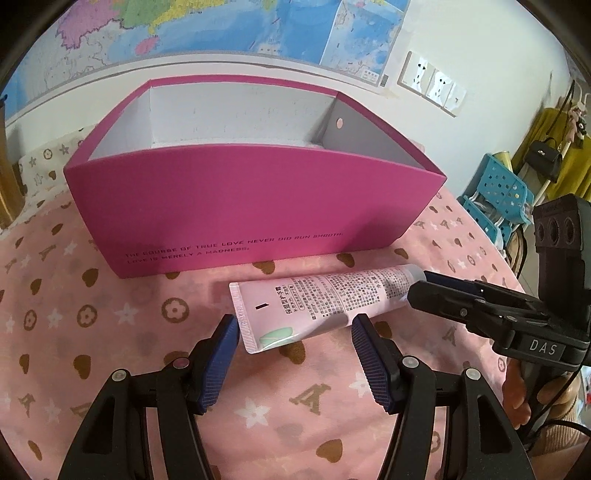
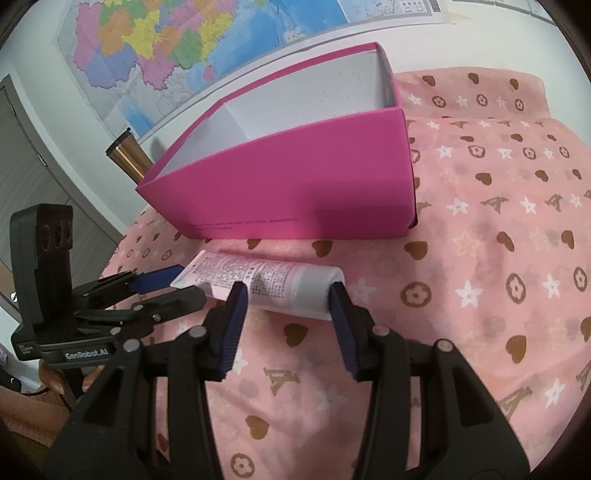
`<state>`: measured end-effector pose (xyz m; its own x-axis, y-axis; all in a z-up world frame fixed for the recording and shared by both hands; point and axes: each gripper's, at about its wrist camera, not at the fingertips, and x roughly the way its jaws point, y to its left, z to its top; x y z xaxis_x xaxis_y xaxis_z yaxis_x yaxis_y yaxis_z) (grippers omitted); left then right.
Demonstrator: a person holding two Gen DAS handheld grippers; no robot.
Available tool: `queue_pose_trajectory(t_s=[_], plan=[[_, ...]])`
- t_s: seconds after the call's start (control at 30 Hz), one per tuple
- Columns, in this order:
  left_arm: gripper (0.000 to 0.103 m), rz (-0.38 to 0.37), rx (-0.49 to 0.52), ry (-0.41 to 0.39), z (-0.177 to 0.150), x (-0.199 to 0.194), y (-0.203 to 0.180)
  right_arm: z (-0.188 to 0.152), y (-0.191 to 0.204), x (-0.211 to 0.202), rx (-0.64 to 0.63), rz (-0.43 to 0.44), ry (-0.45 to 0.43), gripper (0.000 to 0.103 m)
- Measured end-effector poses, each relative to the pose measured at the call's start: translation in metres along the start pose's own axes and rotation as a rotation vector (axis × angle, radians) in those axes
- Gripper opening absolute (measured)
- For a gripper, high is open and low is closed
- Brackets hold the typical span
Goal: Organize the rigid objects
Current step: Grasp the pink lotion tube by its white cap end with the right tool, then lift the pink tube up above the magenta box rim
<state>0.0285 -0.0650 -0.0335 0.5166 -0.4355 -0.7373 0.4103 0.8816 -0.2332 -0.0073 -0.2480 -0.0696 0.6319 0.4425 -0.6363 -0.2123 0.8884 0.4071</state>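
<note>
Left wrist view. A pink cloth [image 1: 110,332] printed with hearts, stars and flowers covers the worktop; a wall map [image 1: 221,26] and a row of sockets [image 1: 430,79] lie behind. One magenta box [image 1: 251,206], open-topped and seemingly empty, stands at the far side. One pink tube [image 1: 317,299] lies on the cloth just in front of the box, its crimped end toward the camera. The left tongs [image 1: 293,336] straddle this crimped end; the left pad looks to be touching the tube's edge, the right pad stands just off it, so a firm clamp cannot be told from this view. The right tongs [image 1: 421,286] reach in at the cap end.

Right wrist view. The same cloth [image 2: 498,258] and map [image 2: 166,48] appear, with one bronze cylinder [image 2: 127,158] behind the box [image 2: 295,192]. The right tongs [image 2: 288,306] flank the white cap [image 2: 317,291] of the tube [image 2: 258,280]; whether the pads press it cannot be told. The left tongs [image 2: 173,282] sit at the flat end.

Step in hand, as judged: grasping the tube for transfer into the box. Both pairs should close squarely on the tube, lift level, clear the near wall, then lower it inside.

Count: tubes, one; boxes, one; tongs, two pairs.
</note>
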Motion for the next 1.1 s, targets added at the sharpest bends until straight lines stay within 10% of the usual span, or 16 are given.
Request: queue_pose_trajectory(t_s=[1.1], plan=[[0.064,0.003,0.027,-0.085,0.008,-0.027,-0.009,0.003,0.008,-0.017,-0.034,0.012,-0.053,0.049]])
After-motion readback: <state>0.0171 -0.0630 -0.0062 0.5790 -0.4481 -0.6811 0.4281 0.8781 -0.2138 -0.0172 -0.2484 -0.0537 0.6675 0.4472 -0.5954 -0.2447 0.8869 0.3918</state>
